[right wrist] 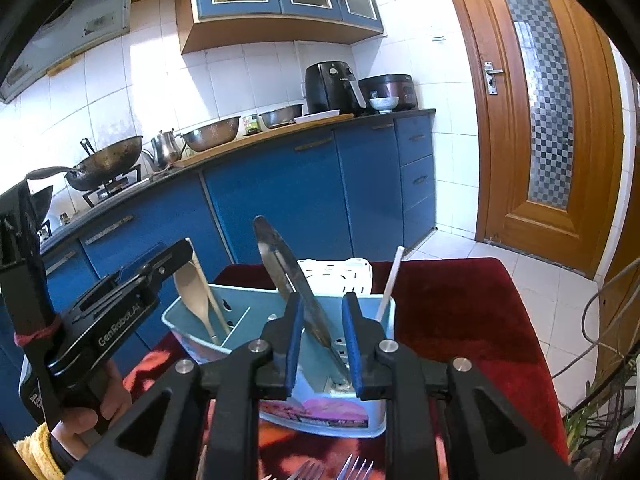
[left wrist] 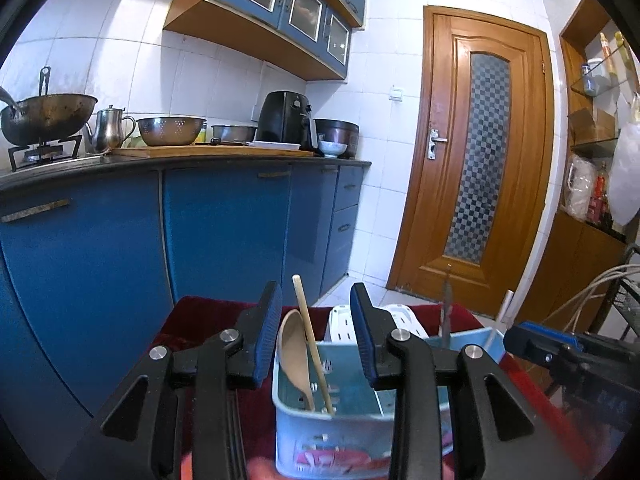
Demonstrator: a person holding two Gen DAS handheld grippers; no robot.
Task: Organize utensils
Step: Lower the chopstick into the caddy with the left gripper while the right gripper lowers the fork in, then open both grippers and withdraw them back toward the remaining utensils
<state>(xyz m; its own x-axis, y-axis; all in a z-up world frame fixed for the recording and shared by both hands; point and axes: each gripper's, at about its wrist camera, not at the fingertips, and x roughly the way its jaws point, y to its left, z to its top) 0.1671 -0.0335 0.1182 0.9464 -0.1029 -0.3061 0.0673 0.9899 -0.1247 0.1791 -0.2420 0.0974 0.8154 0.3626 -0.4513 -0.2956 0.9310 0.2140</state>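
Observation:
A light blue plastic caddy (left wrist: pixel 320 440) stands on a red cloth (right wrist: pixel 460 300). A wooden spoon (left wrist: pixel 292 344) and a wooden chopstick (left wrist: pixel 308 328) lean upright in its left compartment. My left gripper (left wrist: pixel 316 298) is open, with both standing loose between its fingers. In the right wrist view a metal knife (right wrist: pixel 280 256) stands blade up in the caddy's (right wrist: pixel 192 320) right compartment, leaning left. My right gripper (right wrist: pixel 322 304) is open around it, with a gap beside the blade. A white stick (right wrist: pixel 390 280) stands in the far right corner.
A white slotted basket (right wrist: pixel 340 276) stands behind the caddy. Fork tines (right wrist: pixel 352 470) show at the bottom edge. A hand (right wrist: pixel 80 420) holds the left gripper's handle. Blue cabinets (left wrist: pixel 224 232) with a cluttered counter lie beyond, a wooden door (left wrist: pixel 480 160) at the right, and cables (right wrist: pixel 600 320).

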